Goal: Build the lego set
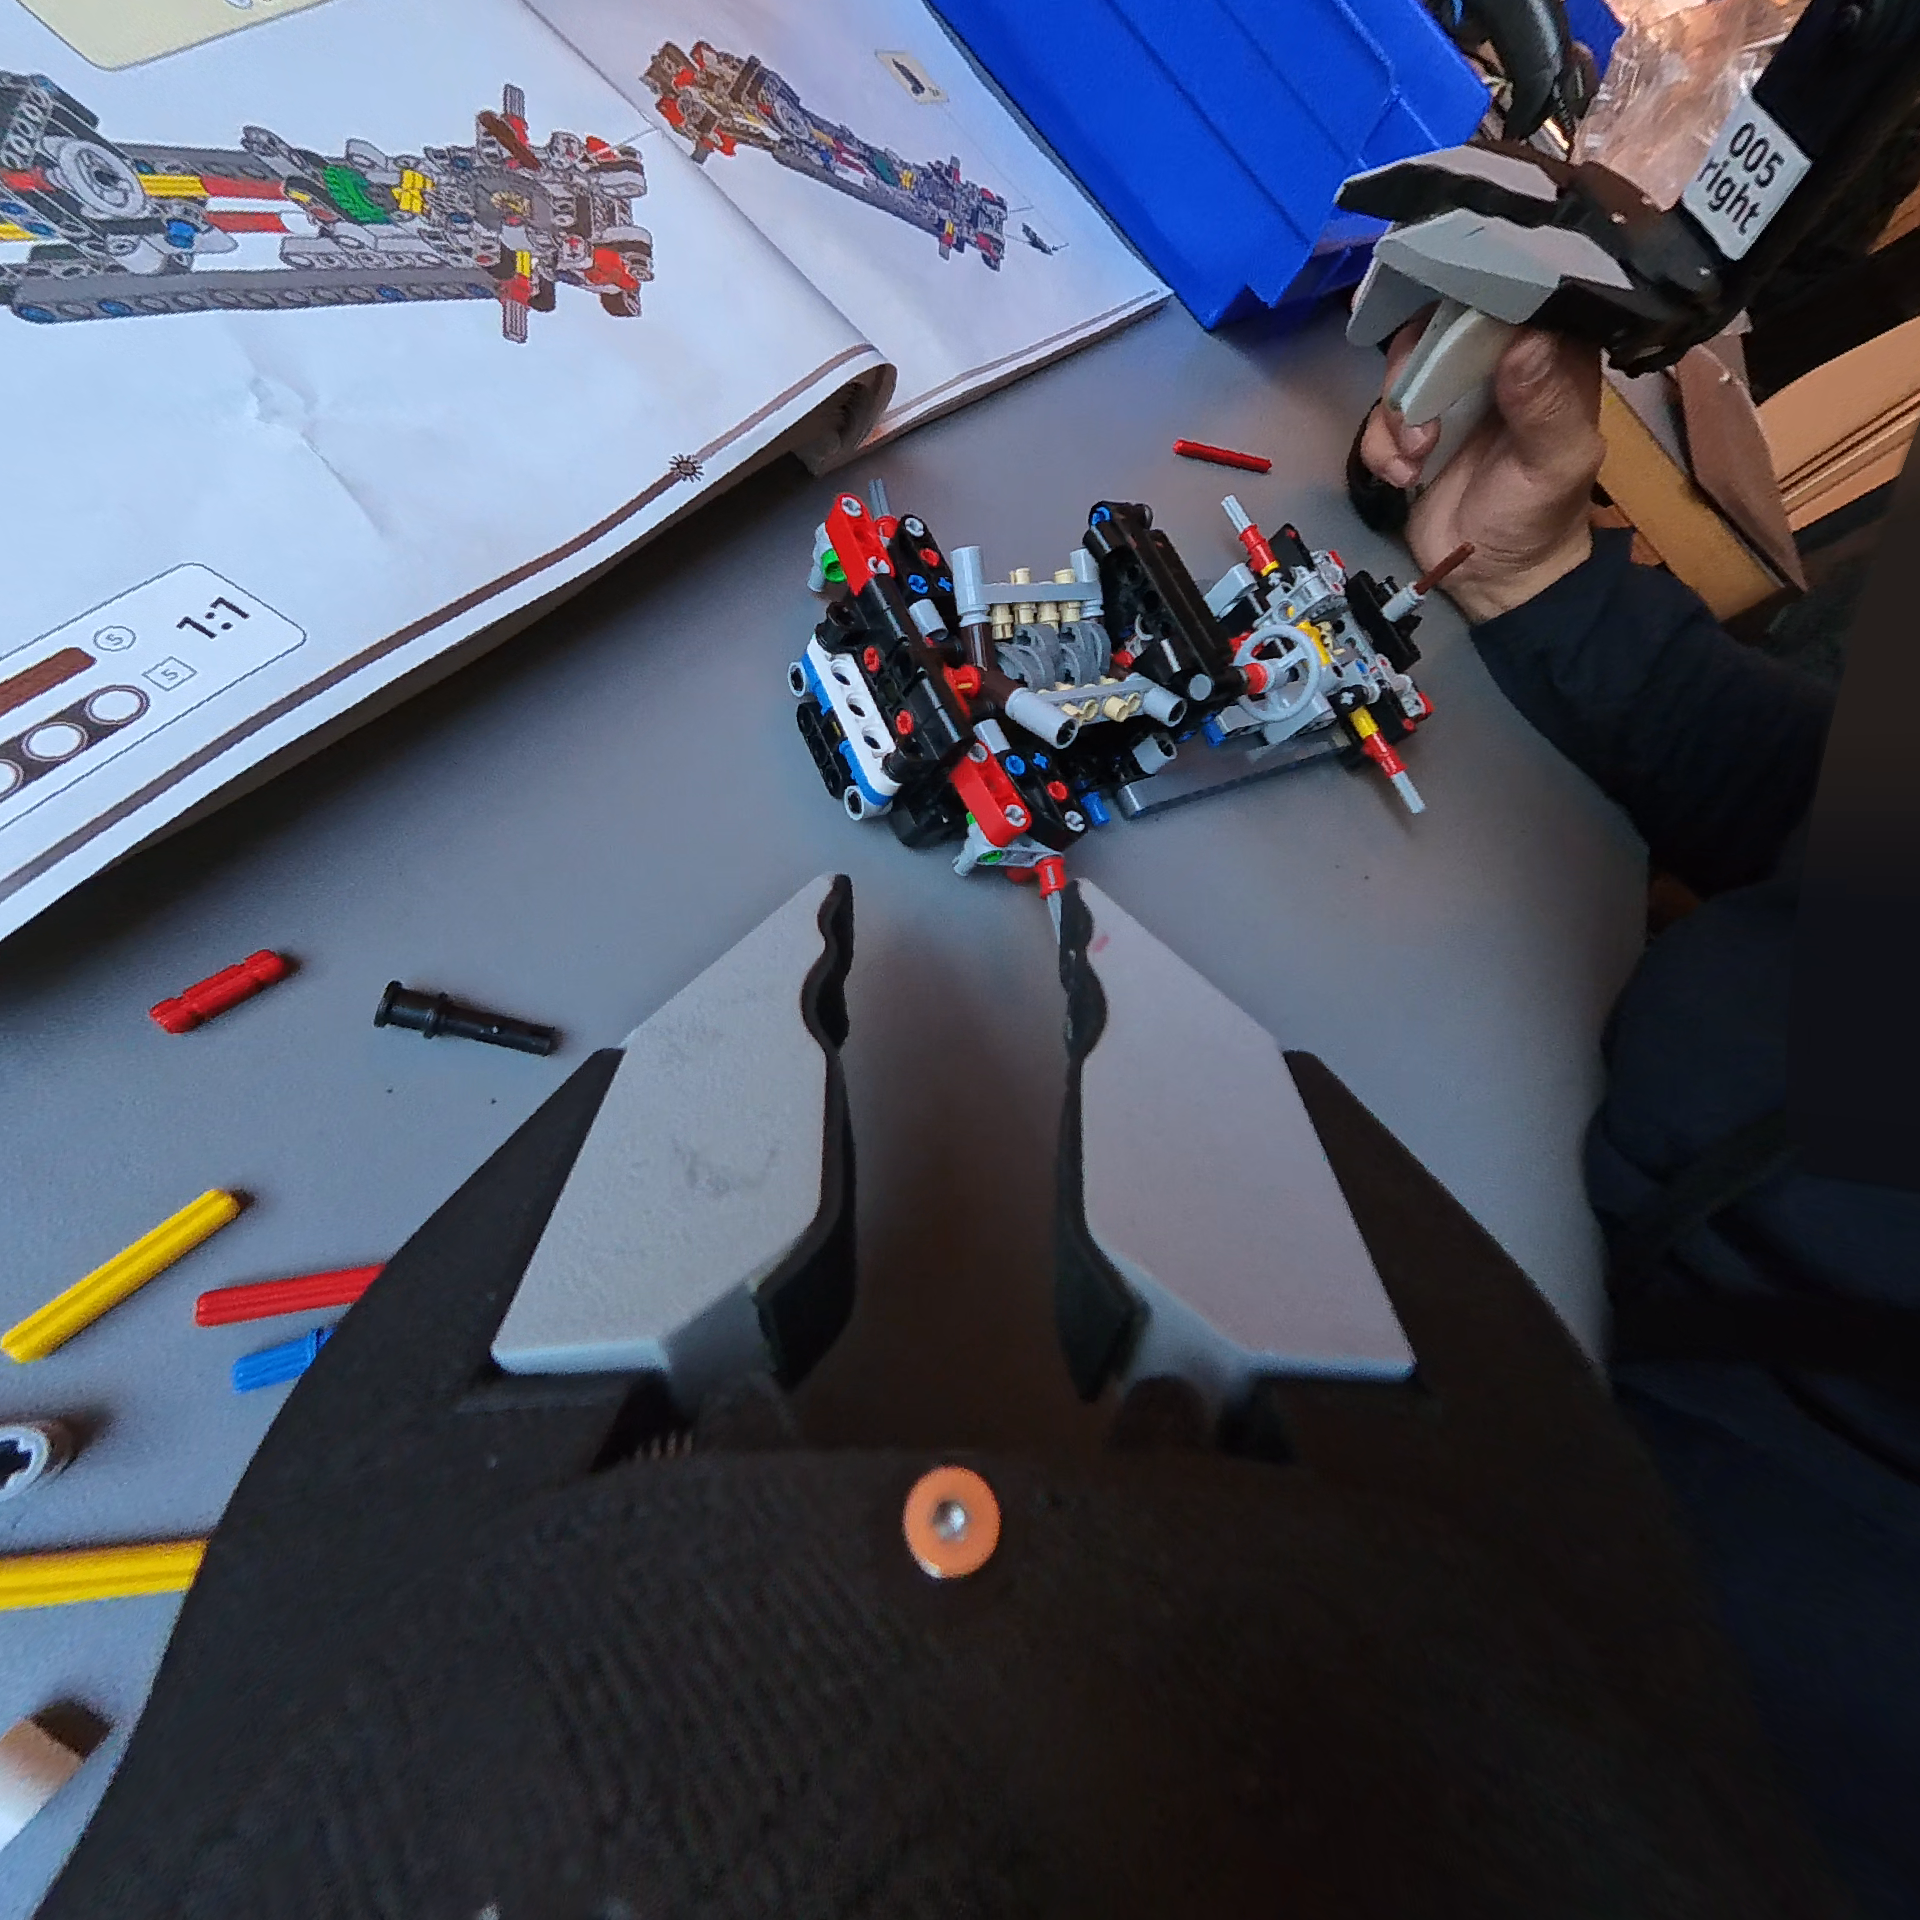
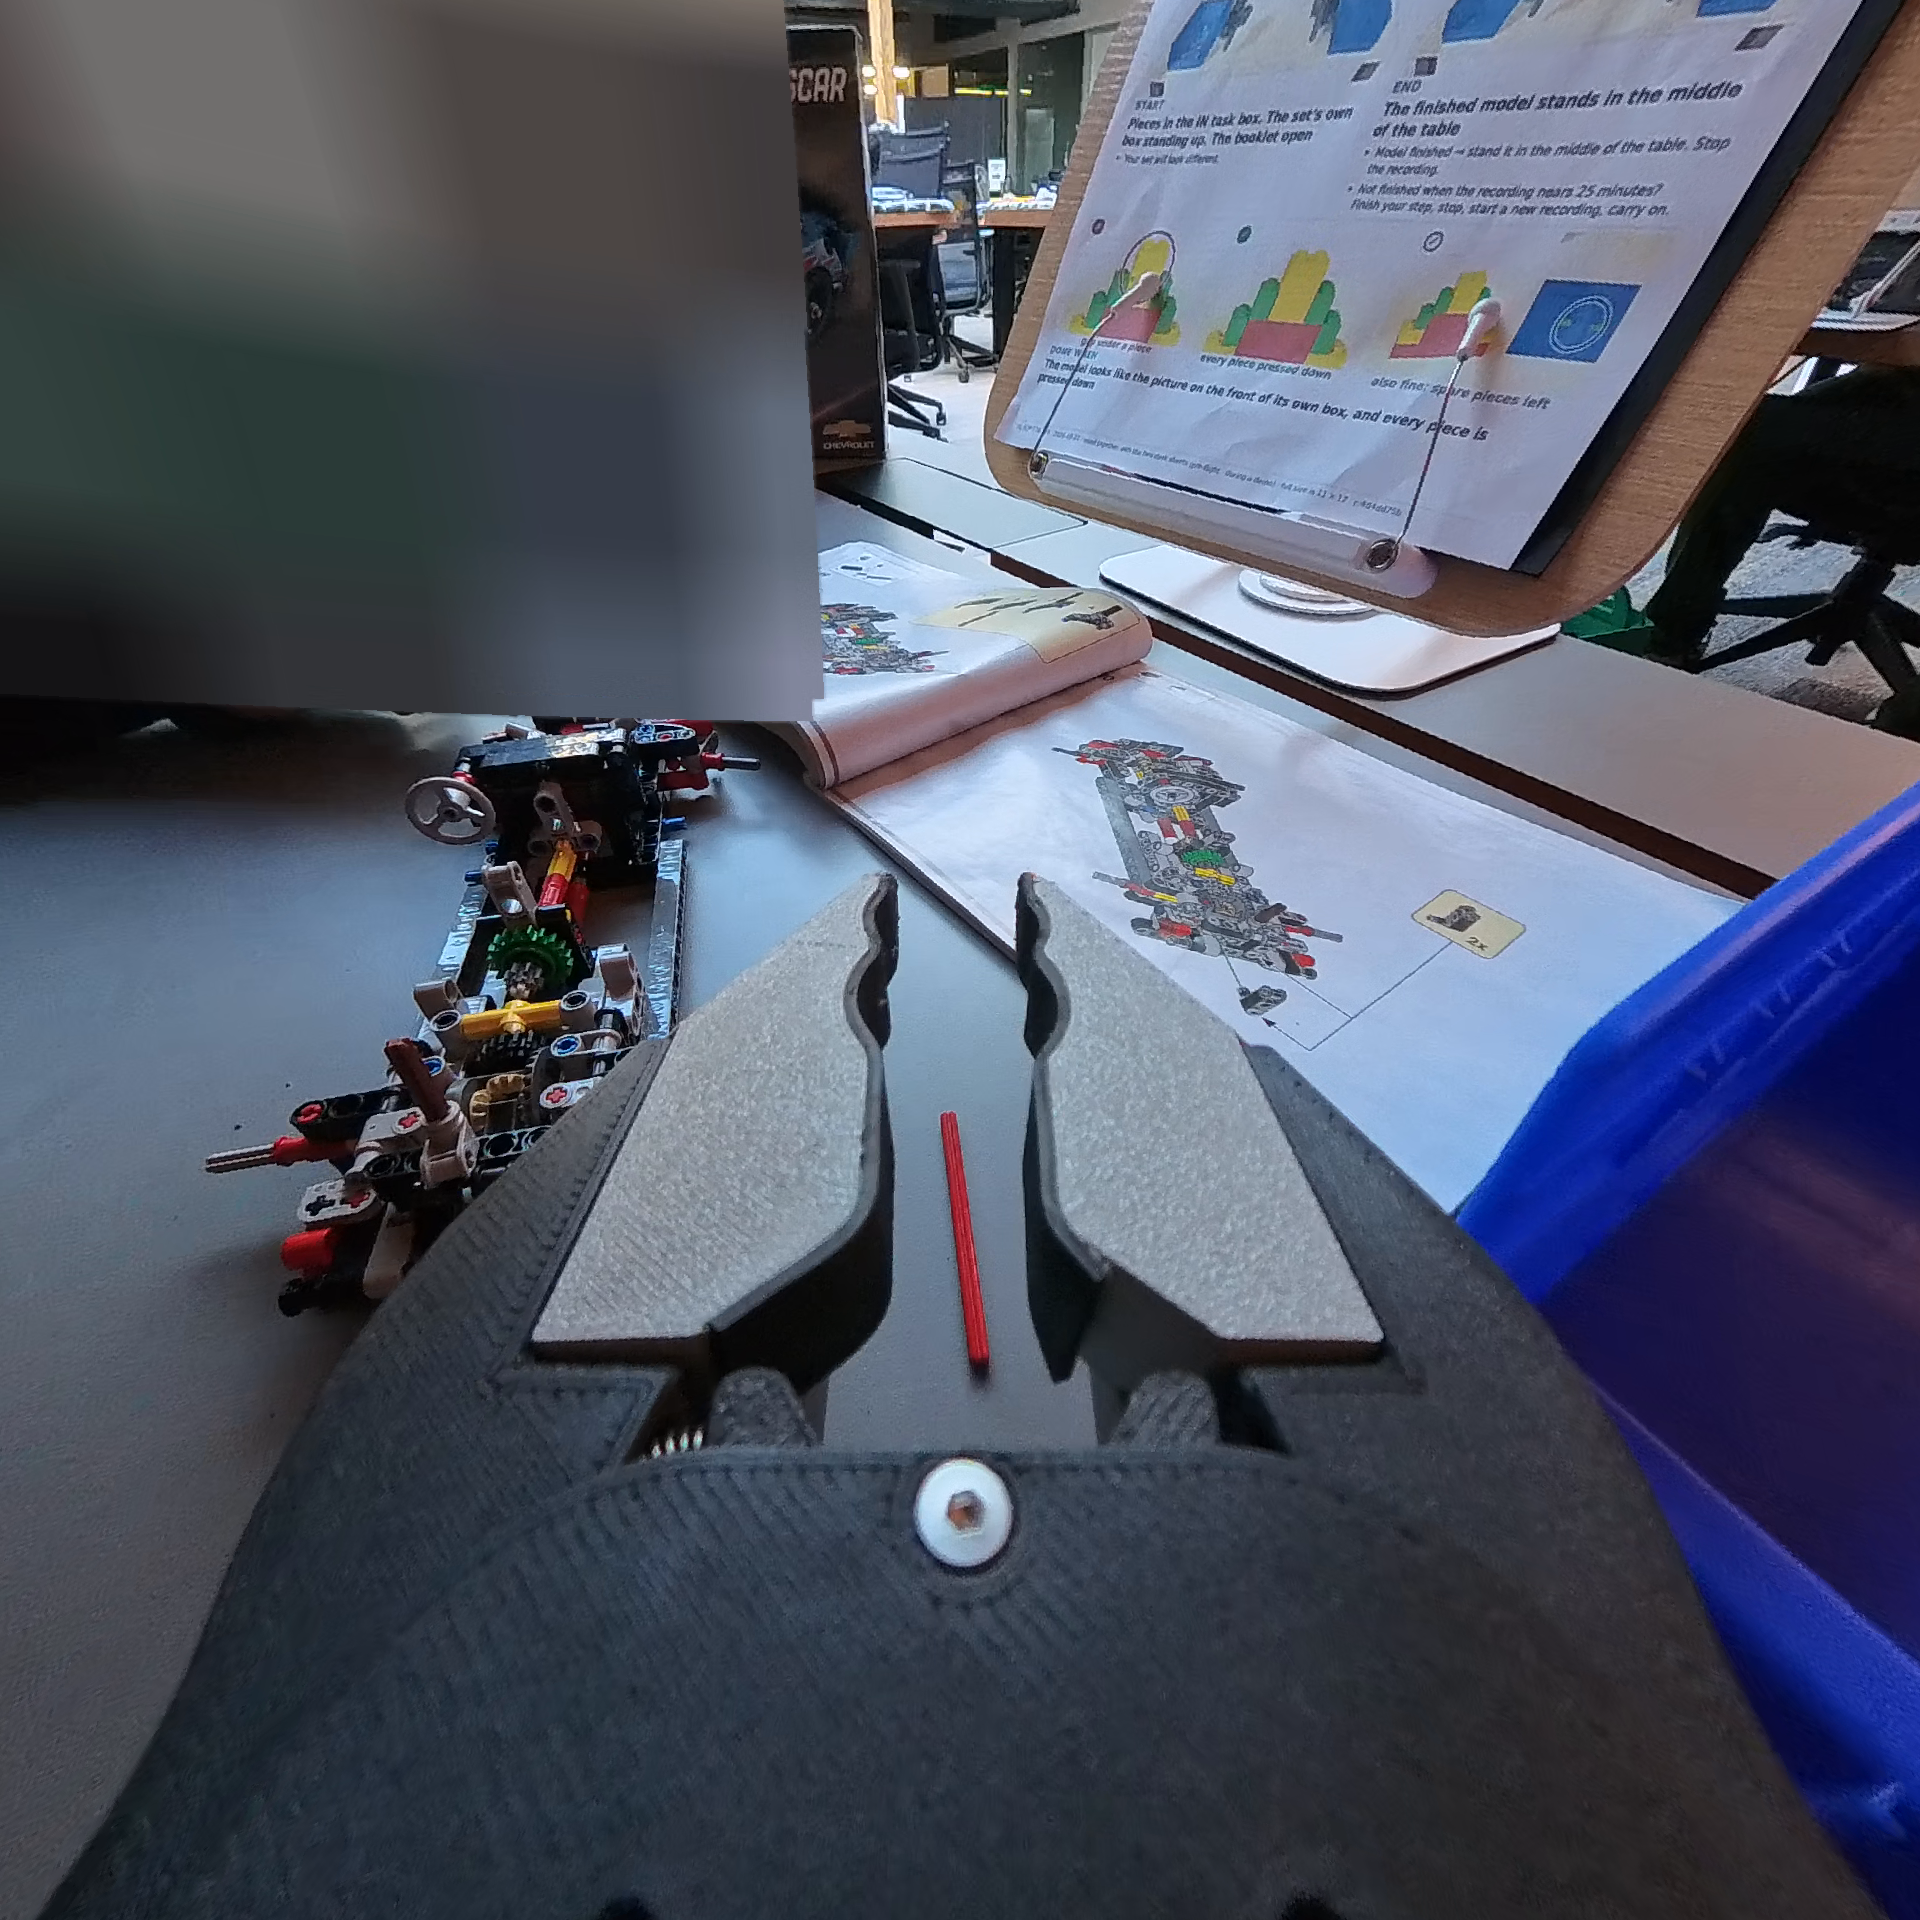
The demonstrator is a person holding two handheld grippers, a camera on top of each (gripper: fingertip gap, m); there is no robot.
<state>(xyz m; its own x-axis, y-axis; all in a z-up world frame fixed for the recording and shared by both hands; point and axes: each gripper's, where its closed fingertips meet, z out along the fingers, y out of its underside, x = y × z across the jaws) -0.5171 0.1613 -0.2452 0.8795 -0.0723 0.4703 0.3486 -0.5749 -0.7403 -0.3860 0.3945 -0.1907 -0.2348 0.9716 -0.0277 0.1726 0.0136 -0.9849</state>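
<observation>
The left gripper (image 1: 956, 904) is hovering open and bare, near the model (image 1: 1101, 665). The right gripper (image 2: 956, 904) is gaping narrowly, bare, above a red axle (image 2: 964, 1236).

Part-built brick car chassis (image 1: 1101, 665) lying flat on grey table (image 1: 623, 790)

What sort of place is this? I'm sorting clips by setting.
Probably an office workspace used for model building: a half-built brick model on a grey table, an open instruction booklet, office chairs behind.
</observation>
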